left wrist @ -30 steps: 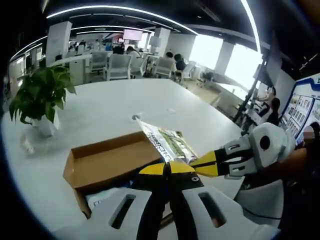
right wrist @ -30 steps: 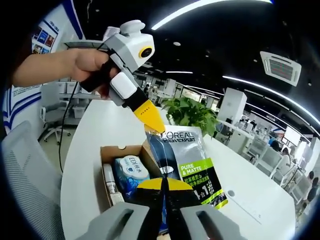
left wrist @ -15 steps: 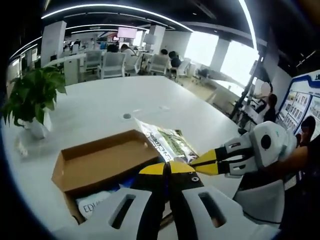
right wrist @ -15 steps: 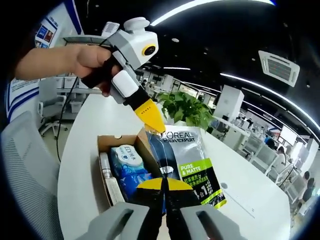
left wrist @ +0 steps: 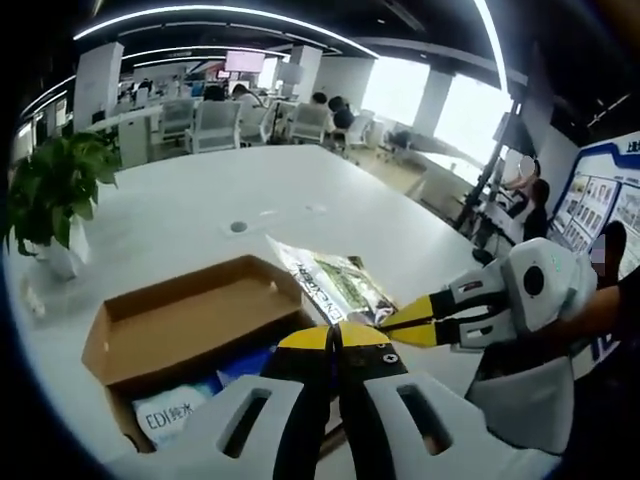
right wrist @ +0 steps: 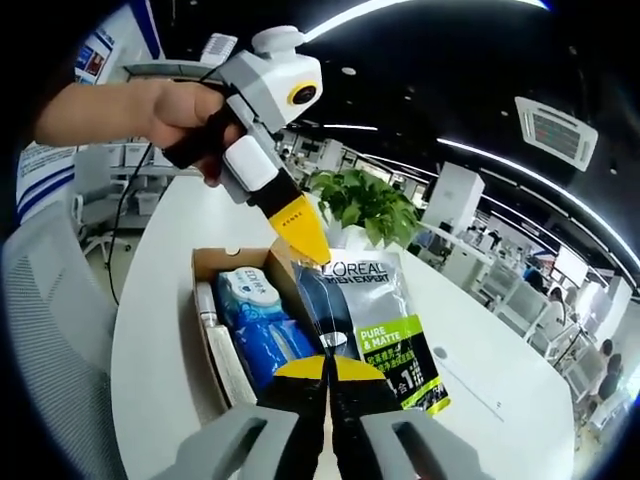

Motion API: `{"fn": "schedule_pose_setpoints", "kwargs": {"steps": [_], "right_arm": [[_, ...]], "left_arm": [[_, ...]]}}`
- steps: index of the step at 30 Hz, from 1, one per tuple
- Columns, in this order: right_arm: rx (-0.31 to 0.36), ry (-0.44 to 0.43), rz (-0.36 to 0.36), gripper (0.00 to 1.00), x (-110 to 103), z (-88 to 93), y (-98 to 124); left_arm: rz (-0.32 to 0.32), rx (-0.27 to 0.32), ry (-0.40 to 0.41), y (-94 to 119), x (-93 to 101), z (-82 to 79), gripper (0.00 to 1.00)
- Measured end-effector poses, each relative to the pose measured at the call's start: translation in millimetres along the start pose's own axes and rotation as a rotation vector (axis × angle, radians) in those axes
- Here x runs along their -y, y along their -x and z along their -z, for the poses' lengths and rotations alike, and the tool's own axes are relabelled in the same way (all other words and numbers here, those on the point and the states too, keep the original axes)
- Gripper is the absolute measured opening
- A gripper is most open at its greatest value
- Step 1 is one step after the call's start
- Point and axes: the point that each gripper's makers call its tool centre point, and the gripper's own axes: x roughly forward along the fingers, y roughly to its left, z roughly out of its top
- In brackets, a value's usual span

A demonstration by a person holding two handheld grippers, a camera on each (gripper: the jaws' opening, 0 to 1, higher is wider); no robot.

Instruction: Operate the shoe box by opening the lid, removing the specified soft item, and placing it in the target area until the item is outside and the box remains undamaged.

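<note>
A silver and green L'Oreal pouch (left wrist: 335,283) hangs over the open cardboard shoe box (left wrist: 180,318), held at both ends. In the left gripper view my left gripper (left wrist: 335,332) is shut on its near edge, and my right gripper (left wrist: 395,320) pinches it from the right. In the right gripper view my right gripper (right wrist: 325,362) is shut on the bottom edge of the pouch (right wrist: 375,320). My left gripper (right wrist: 312,257), held by a hand (right wrist: 180,115), grips its top corner. The box (right wrist: 212,264) holds a blue wipes pack (right wrist: 255,310).
The box lies on a large white table (left wrist: 200,215) with a potted plant (left wrist: 50,190) near its left edge. A grey chair (right wrist: 40,330) stands beside the table. Office desks, chairs and people fill the background.
Both grippers stay shut on the pouch. The views have drifted, so the box sits lower and further left in the left gripper view and shows more of its inside.
</note>
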Motion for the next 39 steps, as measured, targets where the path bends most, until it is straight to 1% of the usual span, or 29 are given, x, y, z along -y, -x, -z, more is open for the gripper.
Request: {"fn": "schedule_pose_setpoints", "kwargs": {"steps": [7, 12, 26, 39], "right_arm": [[-0.018, -0.007, 0.006, 0.0, -1, 13.3, 4], [-0.038, -0.006, 0.007, 0.0, -2, 24.4, 6], [-0.09, -0.004, 0.002, 0.0, -2, 53.0, 8], [-0.134, -0.011, 0.007, 0.0, -2, 80.2, 12]], "left_arm": [[0.007, -0.01, -0.006, -9, 8.0, 5.4, 0.0], [0.013, -0.028, -0.008, -17, 12.6, 13.4, 0.0], [0.031, -0.075, -0.001, -40, 15.5, 29.8, 0.0], [0.043, -0.111, 0.013, -61, 23.5, 45.4, 0.0]]}}
